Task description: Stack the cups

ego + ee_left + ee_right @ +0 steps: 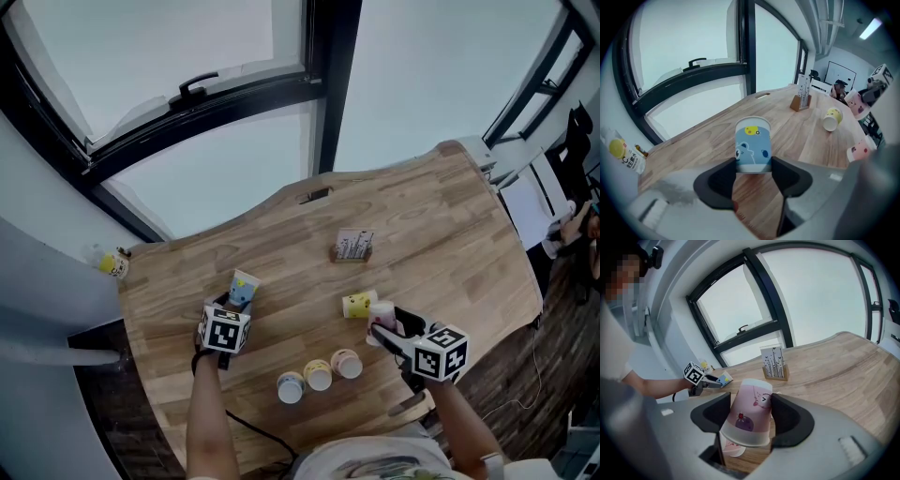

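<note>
A blue cartoon paper cup stands mouth up on the wooden table, with my left gripper shut on its base; in the head view this blue cup is at the table's left, ahead of the left gripper. My right gripper is shut on a pink cup, tilted with its mouth toward the camera, above the table at the right. A second pink cup lies under it. A yellow cup lies on its side mid-table.
Three cups stand in a row near the front edge. A small card holder is further back. A yellow packet sits on the sill beyond the left edge. Windows lie behind the table.
</note>
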Action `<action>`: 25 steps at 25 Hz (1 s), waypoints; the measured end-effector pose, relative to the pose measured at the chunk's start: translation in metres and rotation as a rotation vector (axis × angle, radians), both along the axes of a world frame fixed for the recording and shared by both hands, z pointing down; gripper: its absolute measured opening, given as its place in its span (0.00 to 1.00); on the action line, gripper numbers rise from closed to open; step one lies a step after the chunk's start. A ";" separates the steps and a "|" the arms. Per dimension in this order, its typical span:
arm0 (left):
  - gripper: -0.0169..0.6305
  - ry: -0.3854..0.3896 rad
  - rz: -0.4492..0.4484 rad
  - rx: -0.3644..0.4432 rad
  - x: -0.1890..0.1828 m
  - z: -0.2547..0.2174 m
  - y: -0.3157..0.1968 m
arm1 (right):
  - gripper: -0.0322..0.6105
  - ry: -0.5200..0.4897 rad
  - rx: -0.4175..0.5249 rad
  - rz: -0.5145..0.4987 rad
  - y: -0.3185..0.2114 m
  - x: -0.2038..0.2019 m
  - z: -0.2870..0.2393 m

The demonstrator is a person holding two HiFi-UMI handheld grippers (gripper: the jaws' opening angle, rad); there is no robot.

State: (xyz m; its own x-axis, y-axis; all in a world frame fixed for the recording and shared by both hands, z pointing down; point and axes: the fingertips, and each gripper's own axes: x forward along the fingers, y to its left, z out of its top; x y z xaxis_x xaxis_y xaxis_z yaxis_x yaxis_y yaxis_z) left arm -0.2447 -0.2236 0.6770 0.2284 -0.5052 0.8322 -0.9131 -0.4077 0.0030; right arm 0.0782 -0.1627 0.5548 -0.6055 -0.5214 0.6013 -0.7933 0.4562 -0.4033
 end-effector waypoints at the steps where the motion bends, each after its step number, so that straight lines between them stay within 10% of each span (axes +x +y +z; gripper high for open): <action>1: 0.41 -0.003 0.002 -0.001 0.001 -0.001 0.001 | 0.48 -0.003 0.002 0.001 0.000 0.000 -0.001; 25: 0.41 -0.016 0.002 0.040 0.009 -0.068 0.067 | 0.47 -0.091 0.107 -0.114 0.036 -0.025 -0.030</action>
State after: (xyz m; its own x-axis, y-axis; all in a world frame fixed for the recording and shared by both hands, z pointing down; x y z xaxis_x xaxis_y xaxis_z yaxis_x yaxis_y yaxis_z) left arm -0.2362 -0.1566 0.6088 0.2162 -0.5379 0.8148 -0.9123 -0.4087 -0.0277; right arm 0.0532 -0.1269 0.5250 -0.7134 -0.5046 0.4862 -0.6967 0.5851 -0.4150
